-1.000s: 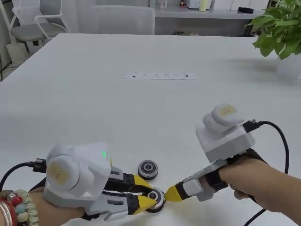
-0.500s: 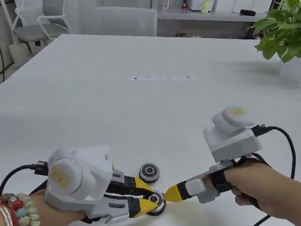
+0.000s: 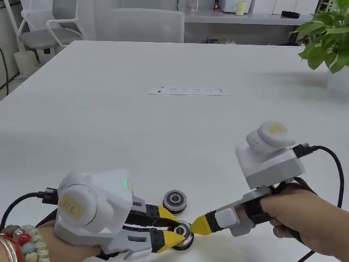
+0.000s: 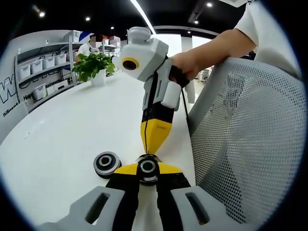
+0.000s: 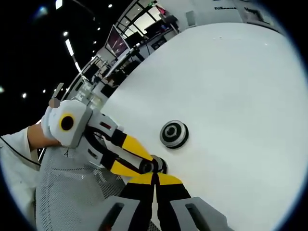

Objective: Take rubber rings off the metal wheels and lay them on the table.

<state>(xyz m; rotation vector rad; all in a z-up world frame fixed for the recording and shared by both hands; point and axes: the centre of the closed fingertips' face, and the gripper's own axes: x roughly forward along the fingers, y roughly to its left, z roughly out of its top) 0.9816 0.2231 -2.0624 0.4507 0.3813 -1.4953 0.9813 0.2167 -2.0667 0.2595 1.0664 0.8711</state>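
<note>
The wheel (image 3: 183, 232) sits on the white table (image 3: 163, 136) at the near edge, low at 6 o'clock in the head view. It is clamped between the two yellow tips of my left gripper (image 3: 175, 233), which comes at it from 9 o'clock. In the left gripper view the wheel (image 4: 147, 167) lies right between those tips, one touching each side, so my left fingers are narrow and holding it.

My right gripper (image 3: 199, 224) comes in from 3 o'clock. Its jaws are pressed together into one yellow wedge whose point touches the wheel's rim. In the right gripper view they meet along a thin line just below the wheel (image 5: 156, 165). I cannot tell whether any rubber is caught between them.

The second wheel (image 3: 174, 200) lies flat just beside the first, at 11 o'clock from it, apart from both grippers. Its dark rubber ring (image 4: 96, 163) is on it, around a paler metal centre.

Farther off at 12 o'clock a flat white strip (image 3: 189, 90) lies on the table. A leafy plant (image 3: 326, 38) stands at 2 o'clock by the far corner, and a chair (image 3: 41, 30) is beyond the table at 11 o'clock.
</note>
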